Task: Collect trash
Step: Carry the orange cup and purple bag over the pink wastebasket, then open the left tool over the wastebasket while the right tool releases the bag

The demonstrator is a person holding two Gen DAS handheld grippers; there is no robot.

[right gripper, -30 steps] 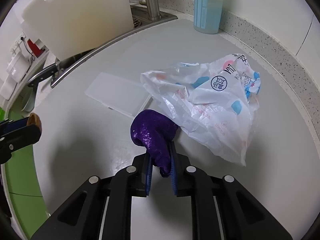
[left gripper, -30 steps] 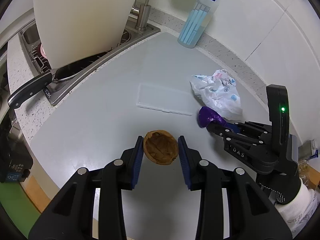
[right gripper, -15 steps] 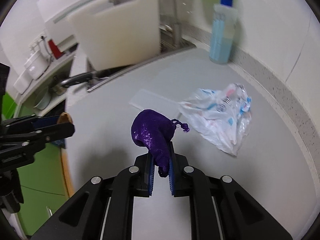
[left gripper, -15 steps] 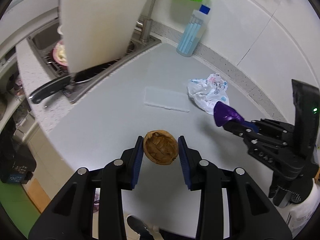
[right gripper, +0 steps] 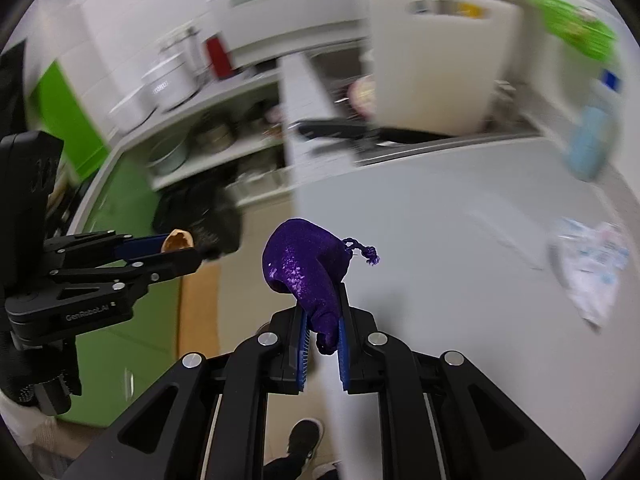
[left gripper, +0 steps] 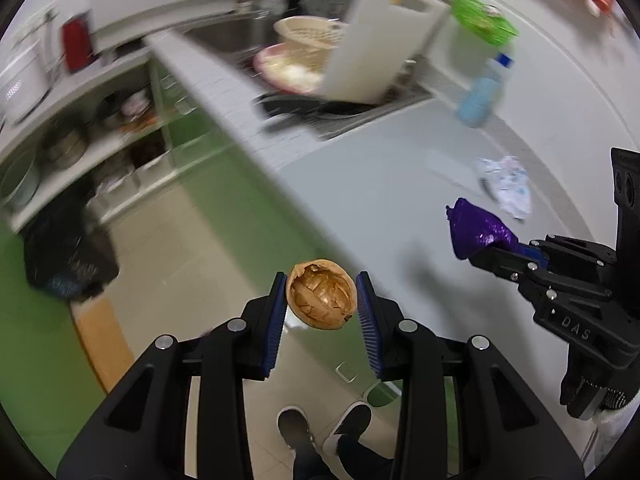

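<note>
Brown walnut shell (left gripper: 322,299) is clamped between the left tongs (left gripper: 321,312), held above the floor beside the table (left gripper: 380,184). Right tongs (right gripper: 322,334) are clamped on a purple pouch (right gripper: 306,268). A crumpled plastic bag (left gripper: 507,185) lies on the table.

A home kitchen.

A steel sink (left gripper: 236,36) is set into a pale counter (left gripper: 372,184), with a white cutting board (left gripper: 380,40) propped in it beside a pink dish (left gripper: 288,72) and a beige basket (left gripper: 308,32). A blue bottle (left gripper: 482,94) stands by the tiled wall. Open shelves (right gripper: 224,140) below hold pots, next to green cabinets (right gripper: 128,196); a rice cooker (right gripper: 168,76) sits further along.
</note>
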